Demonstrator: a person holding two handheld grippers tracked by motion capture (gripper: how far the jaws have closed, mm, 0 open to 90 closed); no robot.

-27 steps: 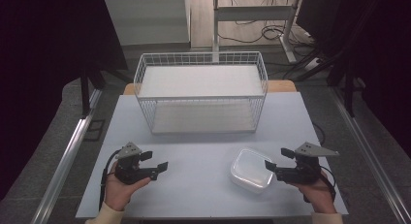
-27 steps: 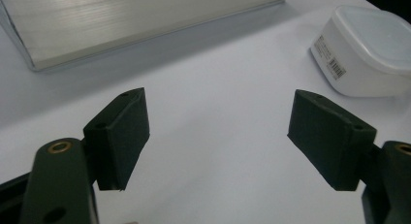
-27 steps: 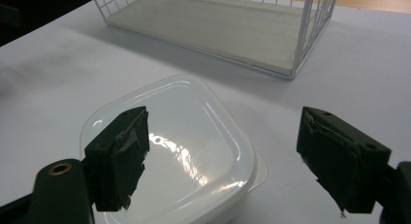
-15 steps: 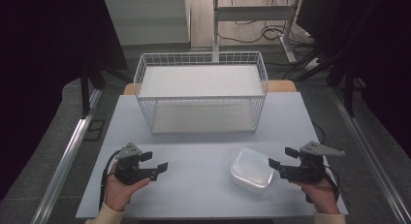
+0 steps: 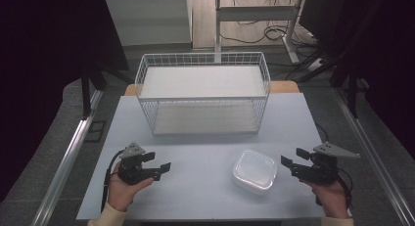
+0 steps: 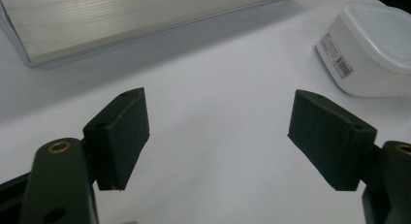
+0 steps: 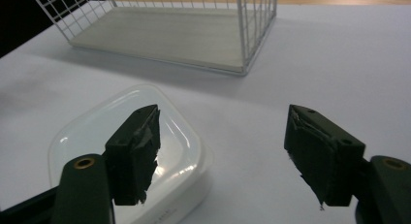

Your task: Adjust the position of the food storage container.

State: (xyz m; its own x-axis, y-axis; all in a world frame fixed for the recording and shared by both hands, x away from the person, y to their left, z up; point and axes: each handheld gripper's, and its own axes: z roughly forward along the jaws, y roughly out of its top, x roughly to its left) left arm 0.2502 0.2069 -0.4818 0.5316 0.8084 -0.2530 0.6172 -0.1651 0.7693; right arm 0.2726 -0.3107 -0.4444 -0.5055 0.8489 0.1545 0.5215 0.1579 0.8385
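Sideways, container (image 6: 373, 49) bears a barcode label (image 6: 342, 66).

Layout on the surface (image 5: 205, 187): basket far, container near right

The wire basket (image 5: 203, 91) sits at the far middle of the surface. The lidded container (image 5: 254, 169) lies near and right of centre, well apart from the basket. Left tongs (image 5: 164, 169) hover at the near left, pointing right, away from the container. Right tongs (image 5: 286, 163) sit just right of the container, pointing left at it.
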